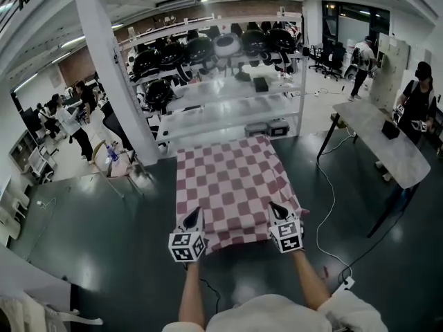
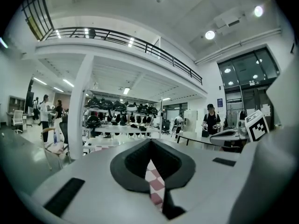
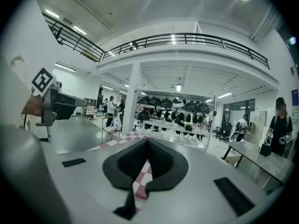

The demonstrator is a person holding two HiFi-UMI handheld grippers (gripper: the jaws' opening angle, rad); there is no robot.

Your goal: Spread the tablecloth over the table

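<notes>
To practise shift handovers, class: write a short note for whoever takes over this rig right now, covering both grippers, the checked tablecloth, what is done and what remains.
Left gripper: shut on the tablecloth at its near left corner; the checked cloth shows between its fingers.
Right gripper: shut on the near right corner.
Tablecloth: opened out flat, stretching away toward the shelves; it hides the table.
Done: cloth unfolded and spread.
Left: probably lower the near edge, release, smooth.

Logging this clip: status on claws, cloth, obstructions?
Left claw, right claw: each shut on near edge of red-and-white checked fabric tablecloth. Cloth spread out ahead. Nothing lying on it.
</notes>
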